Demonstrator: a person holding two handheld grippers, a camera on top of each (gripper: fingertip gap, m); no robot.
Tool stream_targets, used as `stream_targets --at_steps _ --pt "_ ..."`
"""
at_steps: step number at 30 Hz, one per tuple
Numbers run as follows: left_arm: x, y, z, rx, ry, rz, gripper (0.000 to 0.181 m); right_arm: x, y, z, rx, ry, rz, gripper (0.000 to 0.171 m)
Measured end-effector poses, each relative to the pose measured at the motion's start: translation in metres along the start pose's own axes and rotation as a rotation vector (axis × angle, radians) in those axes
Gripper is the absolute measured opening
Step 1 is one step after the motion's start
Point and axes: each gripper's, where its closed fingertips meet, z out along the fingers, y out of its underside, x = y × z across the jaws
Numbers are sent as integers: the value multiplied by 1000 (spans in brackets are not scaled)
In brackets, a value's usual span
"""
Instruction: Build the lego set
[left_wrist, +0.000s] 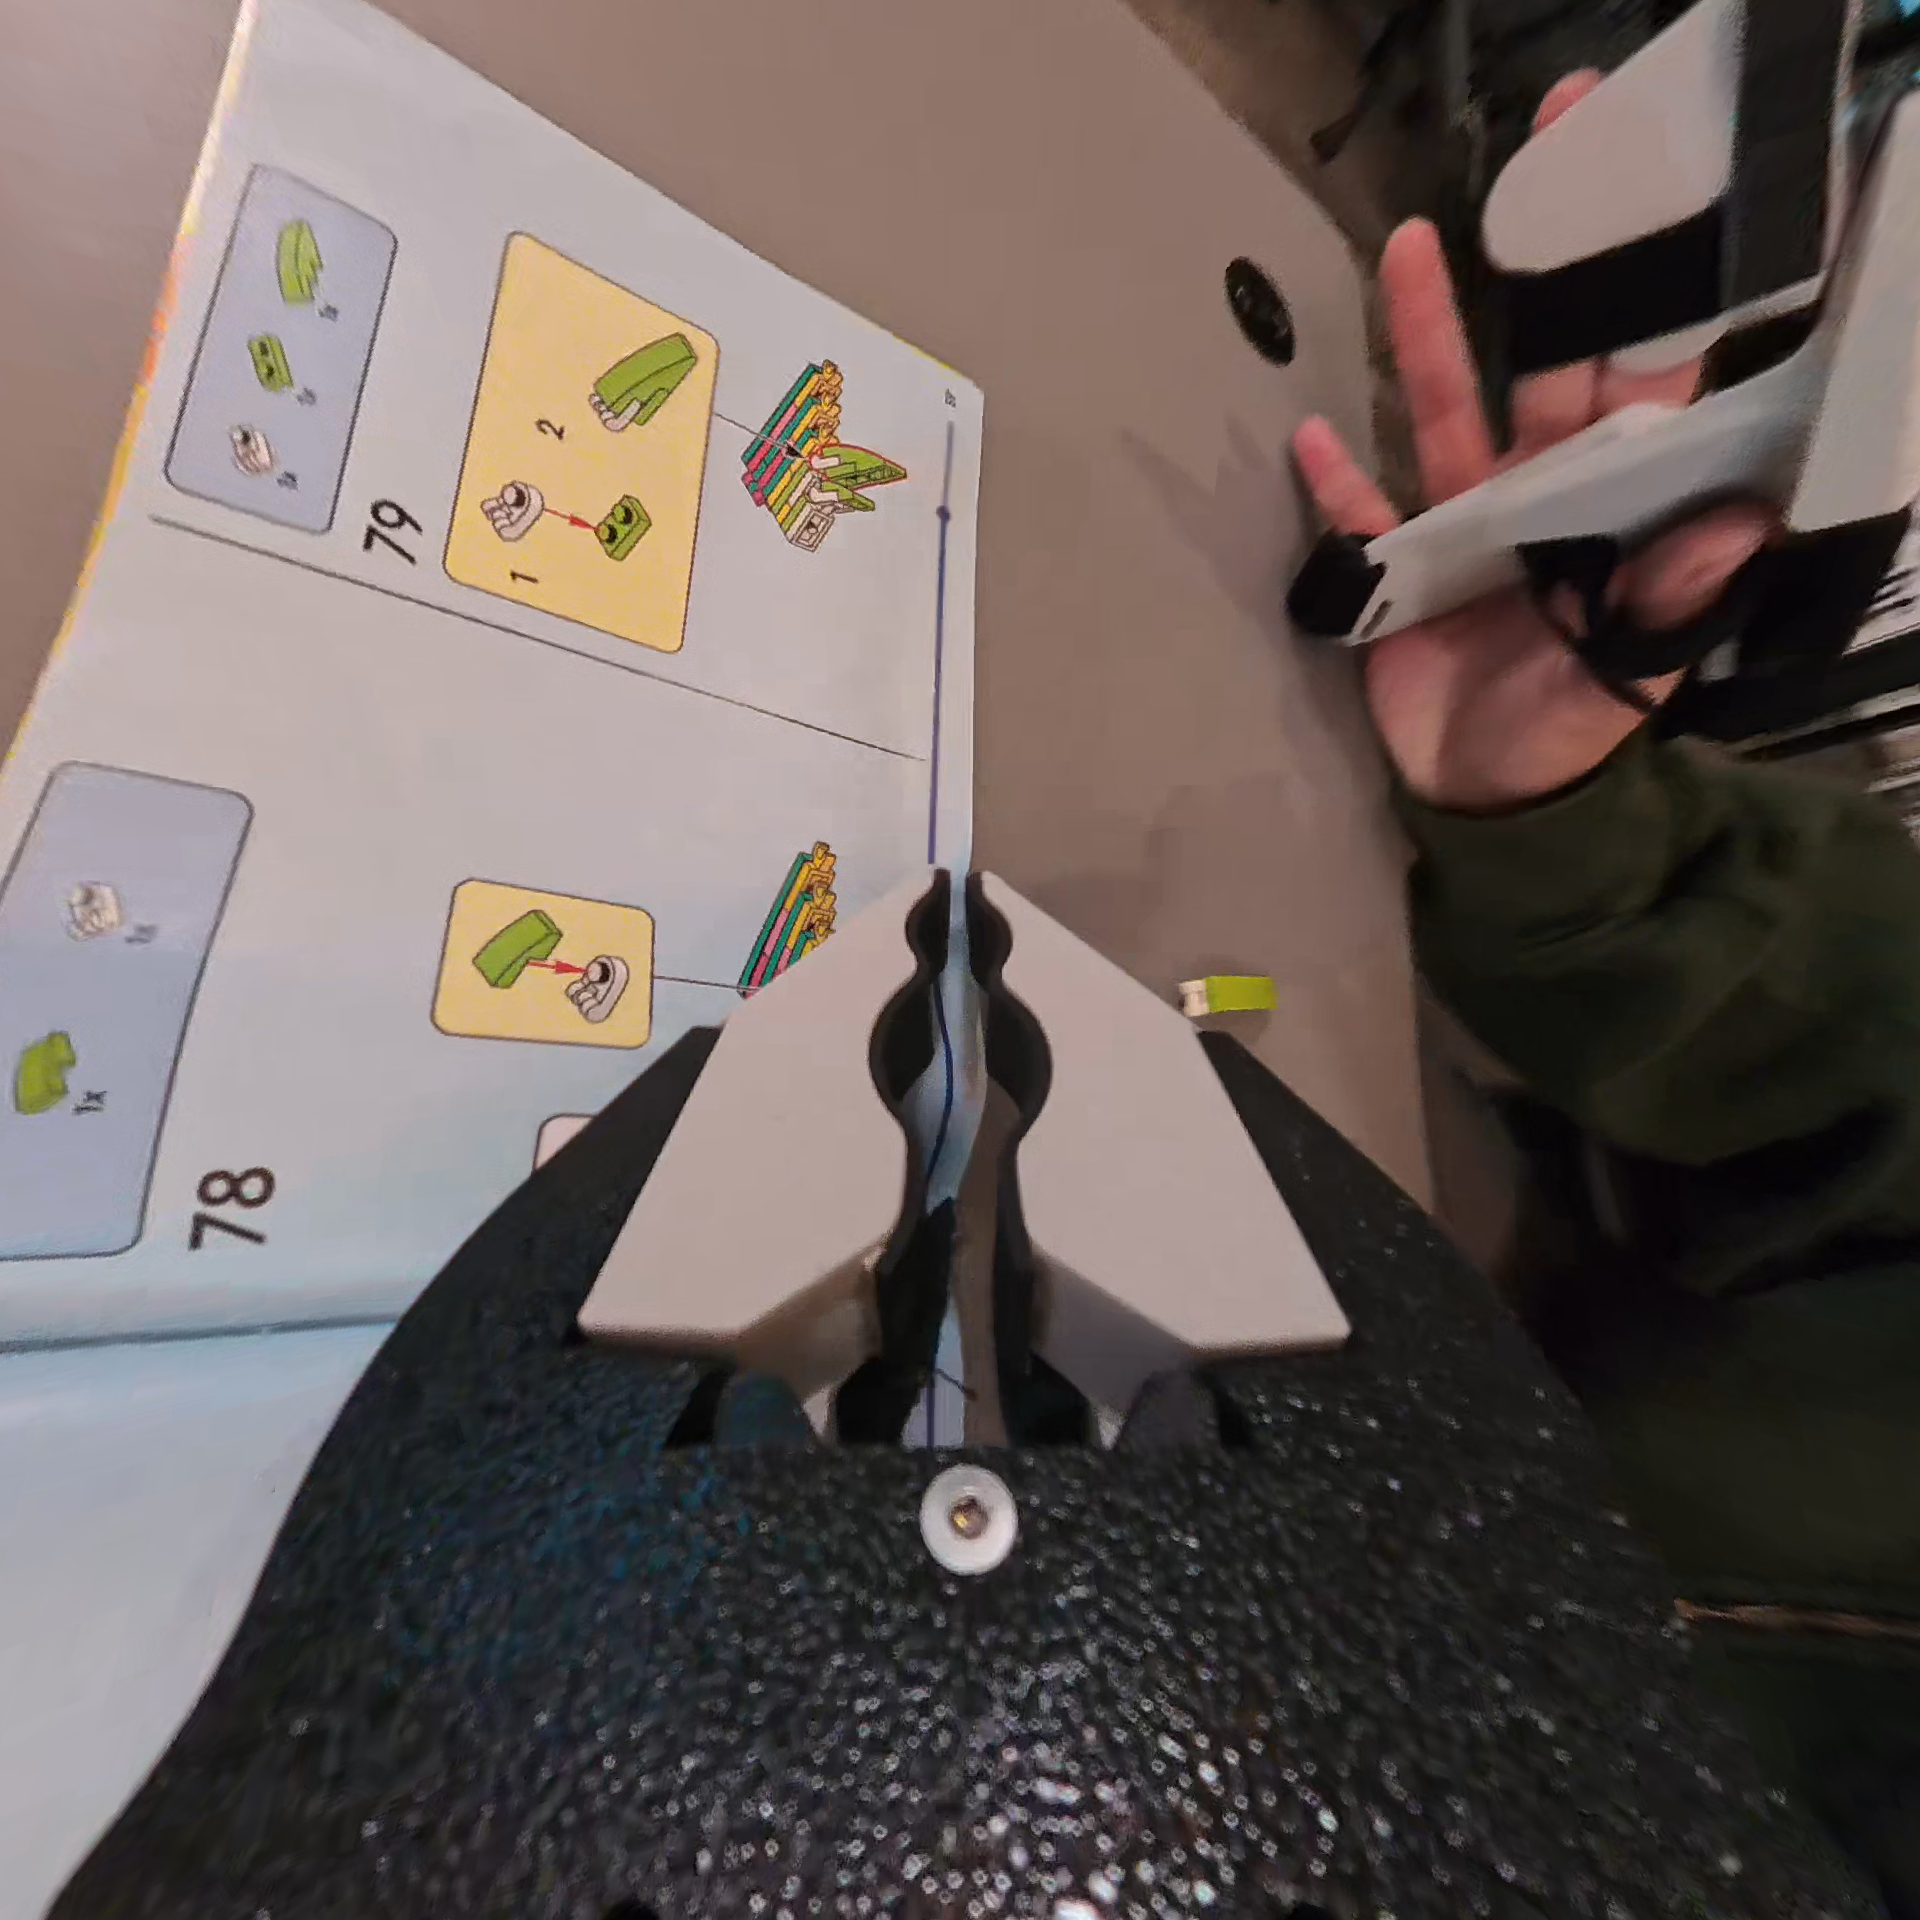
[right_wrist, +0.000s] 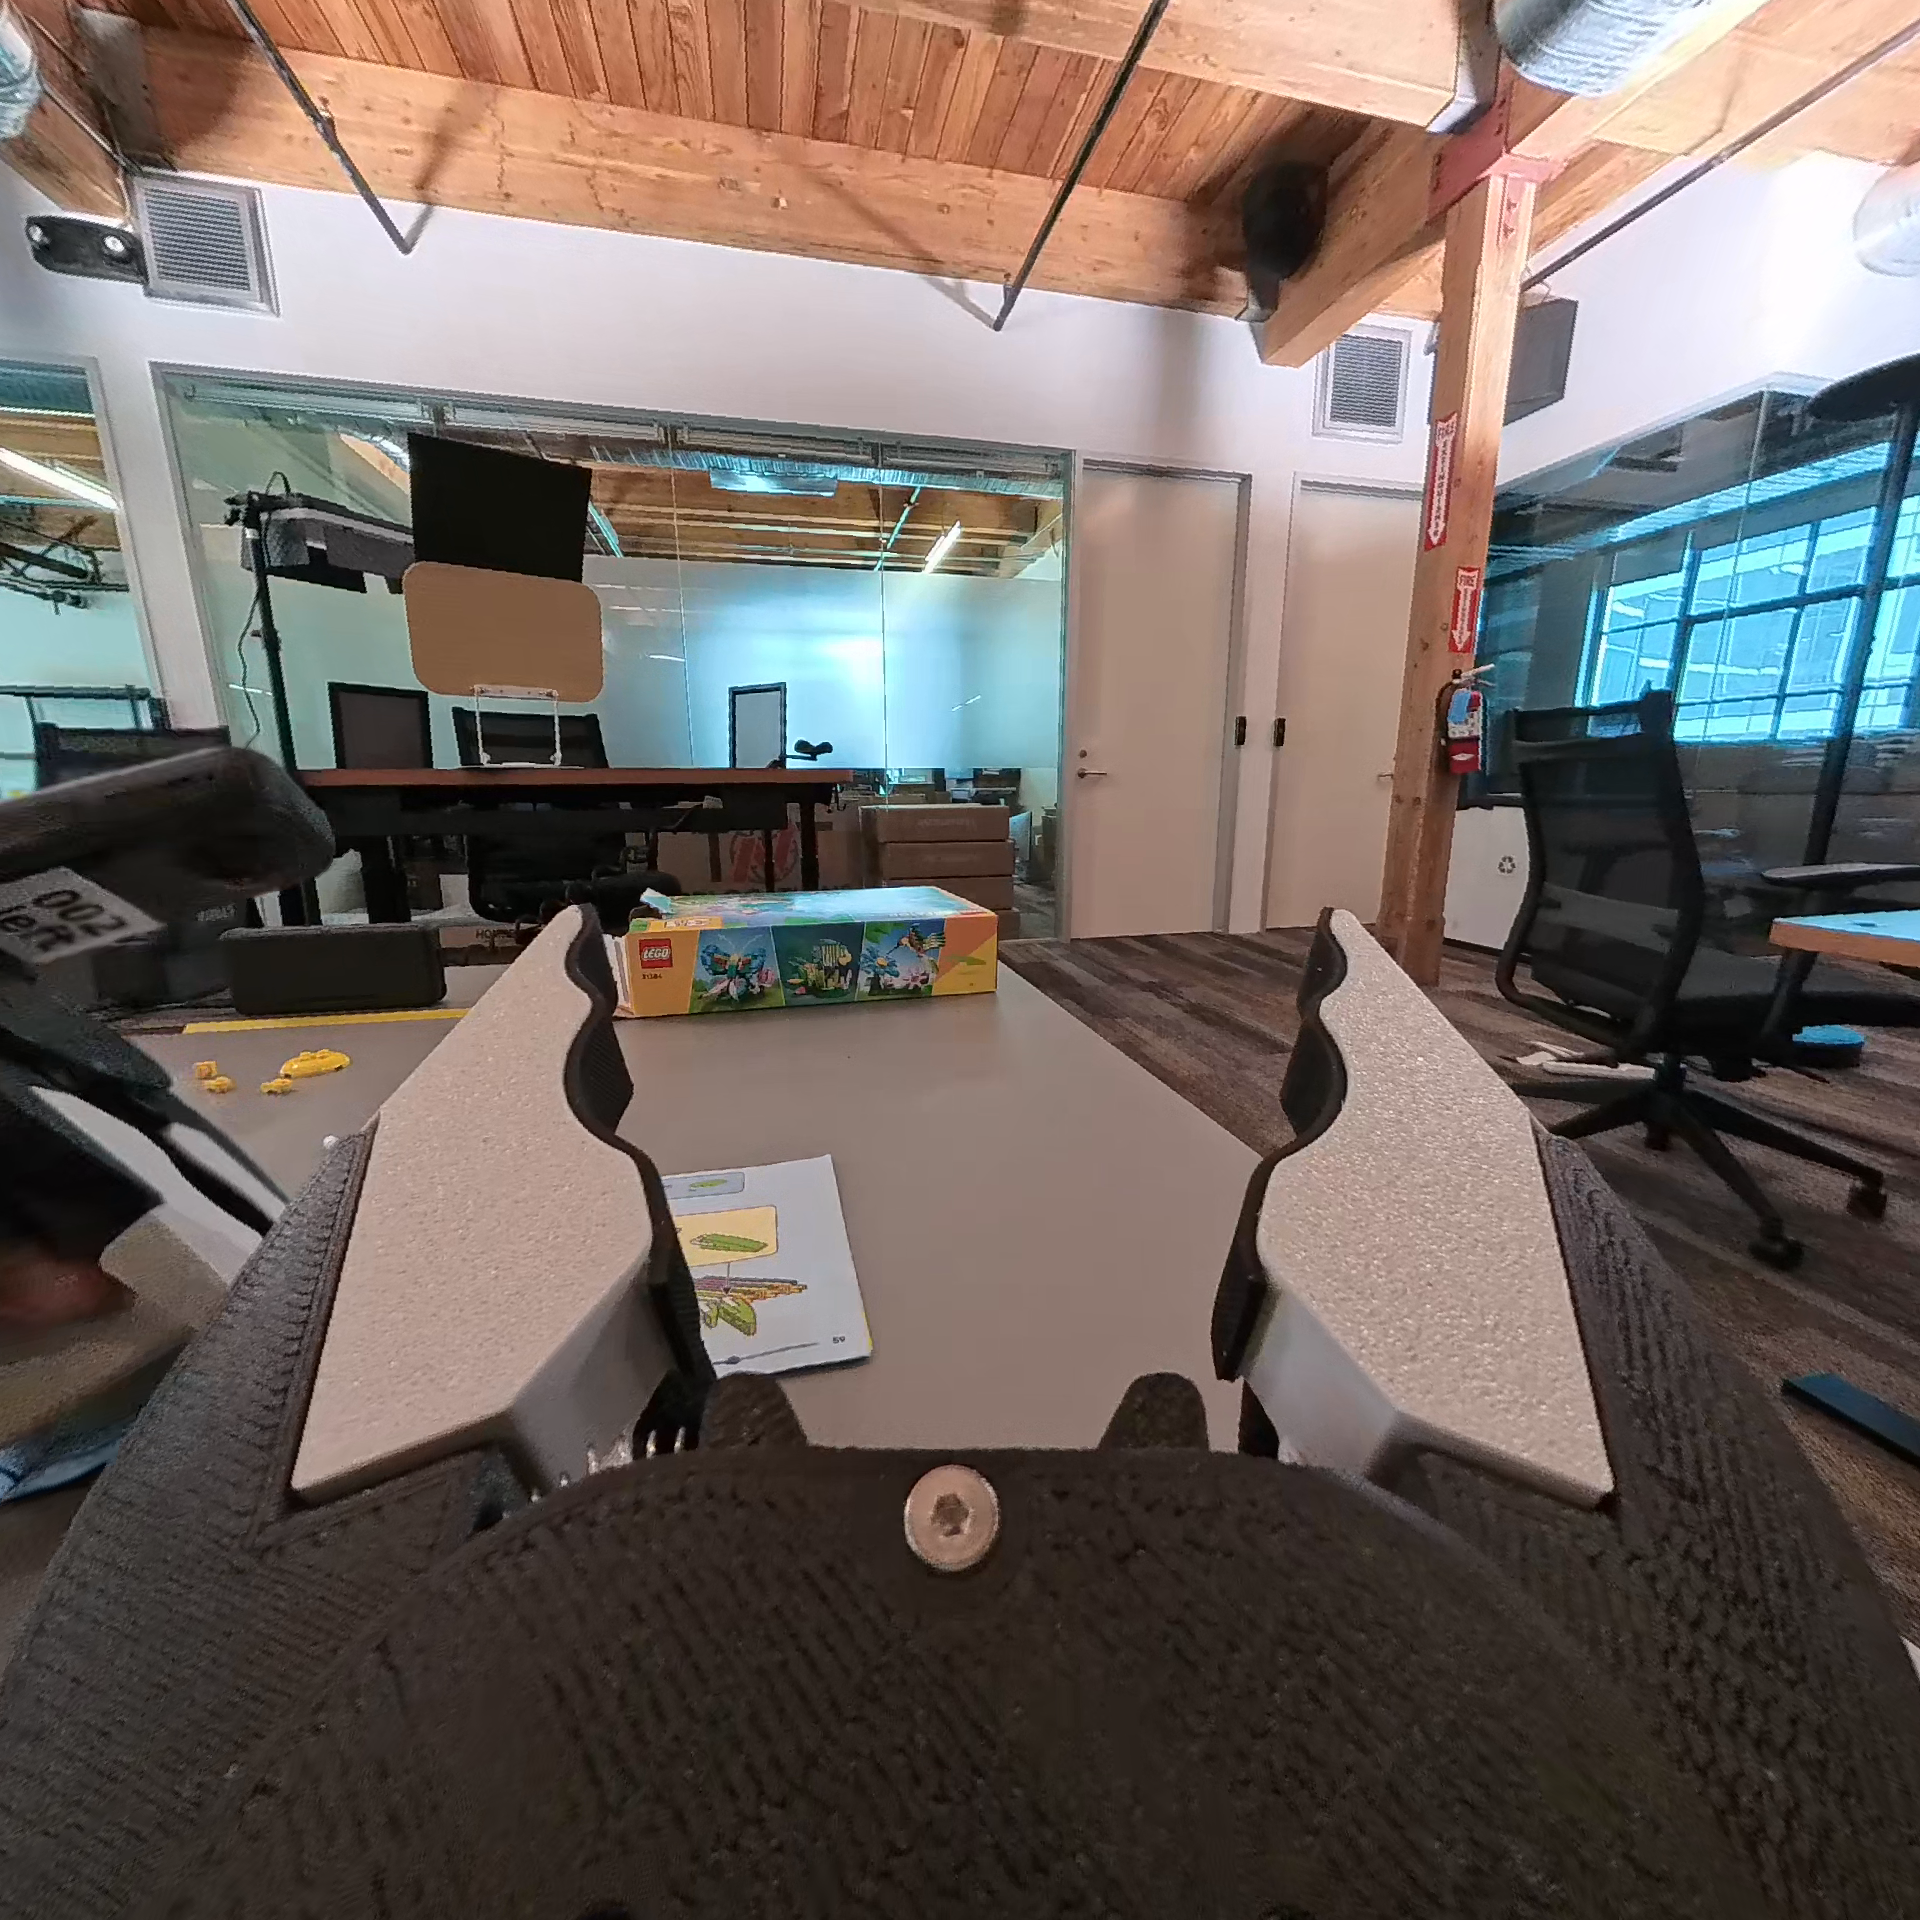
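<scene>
The instruction booklet (left_wrist: 520, 727) lies open on the grey table (left_wrist: 1091, 623), showing steps with lime-green parts. My left gripper (left_wrist: 956, 883) is shut on the right edge of its page, and the paper shows between the closed fingers. A small lime-green and white brick (left_wrist: 1231, 995) lies on the table just right of the fingers. My right gripper (right_wrist: 956, 920) is open and empty, held above the table and looking across the room. The booklet (right_wrist: 774, 1268) lies below and between its fingers. The build itself is not in view.
A person's hand (left_wrist: 1507, 675) in a green sleeve holds the right gripper at the upper right of the left wrist view. The Lego box (right_wrist: 810, 961) lies at the table's far end. Yellow loose pieces (right_wrist: 301, 1065) lie at the far left. An office chair (right_wrist: 1642, 987) stands to the right.
</scene>
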Motion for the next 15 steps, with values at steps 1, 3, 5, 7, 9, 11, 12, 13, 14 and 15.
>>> stream_targets --at_steps 1,3,5,7,9,11,12,13,14,15 --pt "0 -1 0 17 30 -25 0 0 0 0 0 -1 0 129" --pt "2 -3 -2 44 81 -67 0 0 0 0 0 -3 0 129" --pt "3 -3 -3 54 112 -87 0 -1 0 0 -2 -5 0 129" --pt "3 -3 -3 60 123 -89 0 -1 0 0 -2 -6 -1 129" --pt "3 -3 -4 62 124 -84 0 -2 0 0 -1 -7 -4 128" --pt "3 -3 -5 67 124 -75 0 -2 1 1 -2 -9 -7 128" --pt "3 -3 -5 69 121 -66 0 -2 1 1 -2 -10 -8 128" --pt "3 -3 -5 74 115 -54 0 -3 1 1 -2 -11 -10 127" --pt "4 -3 -6 82 108 -39 0 -3 1 1 -2 -12 -16 123" --pt "5 -4 -7 95 105 -24 0 -3 0 0 -4 -6 -37 115"
